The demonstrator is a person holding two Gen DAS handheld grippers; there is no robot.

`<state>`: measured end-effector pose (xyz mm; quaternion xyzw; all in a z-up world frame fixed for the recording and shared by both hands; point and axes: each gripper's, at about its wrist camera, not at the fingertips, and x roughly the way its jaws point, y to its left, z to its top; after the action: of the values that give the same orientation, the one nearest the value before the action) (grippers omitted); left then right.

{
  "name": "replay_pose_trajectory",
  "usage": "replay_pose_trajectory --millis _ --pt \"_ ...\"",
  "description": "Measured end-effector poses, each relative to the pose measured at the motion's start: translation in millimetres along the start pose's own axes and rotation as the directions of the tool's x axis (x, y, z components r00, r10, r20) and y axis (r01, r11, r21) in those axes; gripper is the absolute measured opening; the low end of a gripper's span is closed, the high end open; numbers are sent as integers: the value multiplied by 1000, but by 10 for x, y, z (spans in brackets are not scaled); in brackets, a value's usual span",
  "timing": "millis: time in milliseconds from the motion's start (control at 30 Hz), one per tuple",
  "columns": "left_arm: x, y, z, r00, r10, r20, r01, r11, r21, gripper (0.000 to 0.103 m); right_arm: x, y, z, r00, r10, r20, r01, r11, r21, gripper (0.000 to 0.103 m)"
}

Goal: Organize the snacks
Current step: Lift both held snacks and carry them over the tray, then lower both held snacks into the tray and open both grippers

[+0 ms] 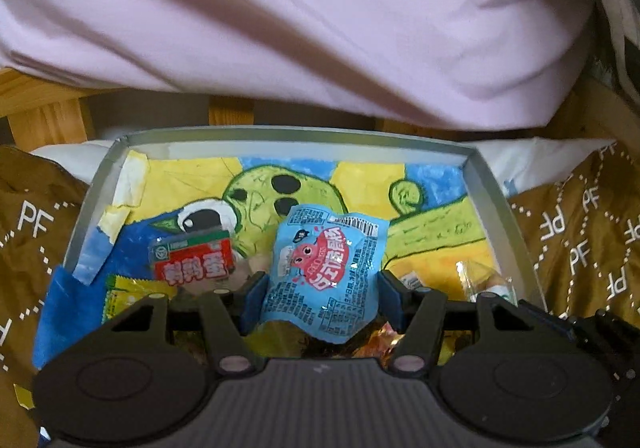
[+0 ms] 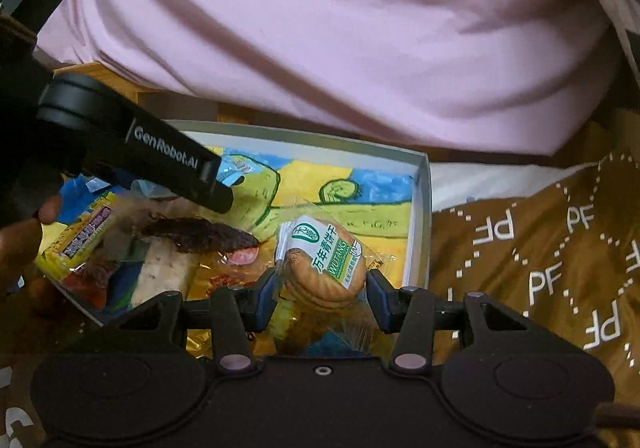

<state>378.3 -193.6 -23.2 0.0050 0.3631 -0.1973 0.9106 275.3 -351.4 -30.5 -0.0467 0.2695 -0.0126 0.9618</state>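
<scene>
Tongs are clamping my picks, left [image 1: 322,288] on blue packet [image 1: 326,272], right [image 2: 320,294] on biscuit pack [image 2: 326,272], hovering over box [image 2: 422,216] for sorting.

Both wrist cameras look forward-down along claws, close over shared grey box [image 1: 486,184] [image 2: 422,208].

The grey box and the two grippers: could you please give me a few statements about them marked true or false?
1. The left gripper has a light blue snack packet between its fingers. True.
2. The right gripper is empty. False: a clear-wrapped biscuit pack sits between its fingers.
3. The grey box is lined with a yellow, blue and green drawing. True.
4. The box rests on bare wood. False: brown fabric printed PF lies beside and under it.
5. A red packet lies in the box. True.
</scene>
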Motion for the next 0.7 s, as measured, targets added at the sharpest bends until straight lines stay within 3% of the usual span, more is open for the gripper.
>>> replay_pose_trajectory --millis 333,600,700 --pt "30 -47 33 999 45 -23 -44 999 18 67 25 -8 -13 1000 -2 -13 3 1000 8 53" --pt "-239 -5 91 996 53 65 -50 998 -47 99 -132 -14 56 998 9 60 -10 1000 20 80" --pt "-436 21 119 990 66 122 -58 996 -73 102 -224 -11 92 996 7 88 -10 1000 29 91"
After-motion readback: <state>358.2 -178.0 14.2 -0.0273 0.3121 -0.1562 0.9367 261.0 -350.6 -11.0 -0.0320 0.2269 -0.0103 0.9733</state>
